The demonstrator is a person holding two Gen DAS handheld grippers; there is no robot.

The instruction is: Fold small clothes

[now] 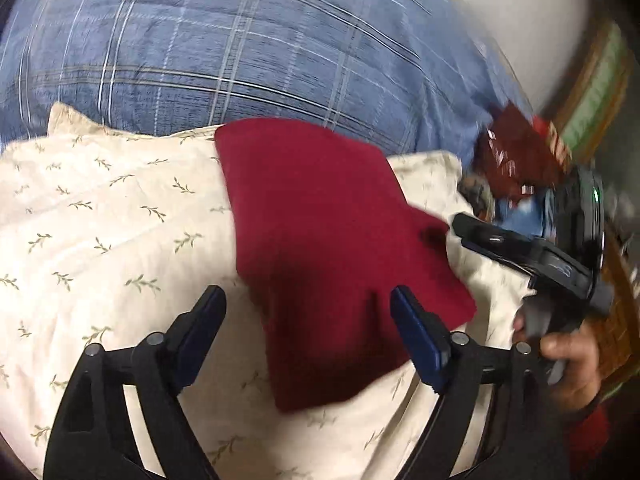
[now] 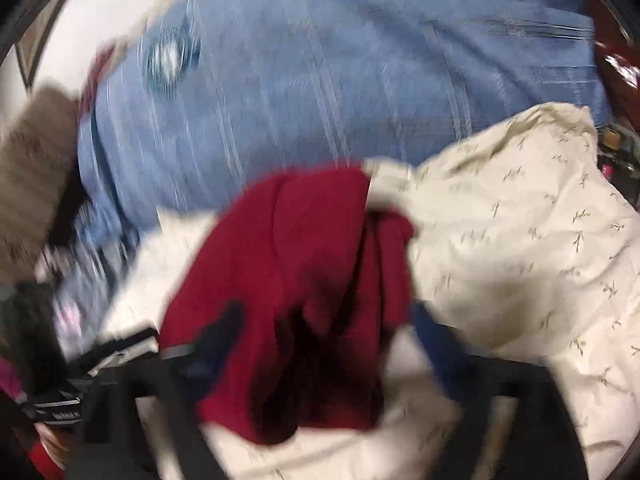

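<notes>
Red cloth lies folded on the cream leaf-print pillow, in front of a blue plaid cover.

No writing is legible; both views are blurred. The left gripper is spread wide and holds nothing, its fingers either side of the cloth's near edge. The right gripper also looks spread, the cloth bunched between its blurred fingers; contact cannot be told.

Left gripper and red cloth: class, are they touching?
Cannot tell. In the left wrist view the left gripper stands open over the red cloth, its right fingertip overlapping the fabric, but no contact or gap shows.
</notes>
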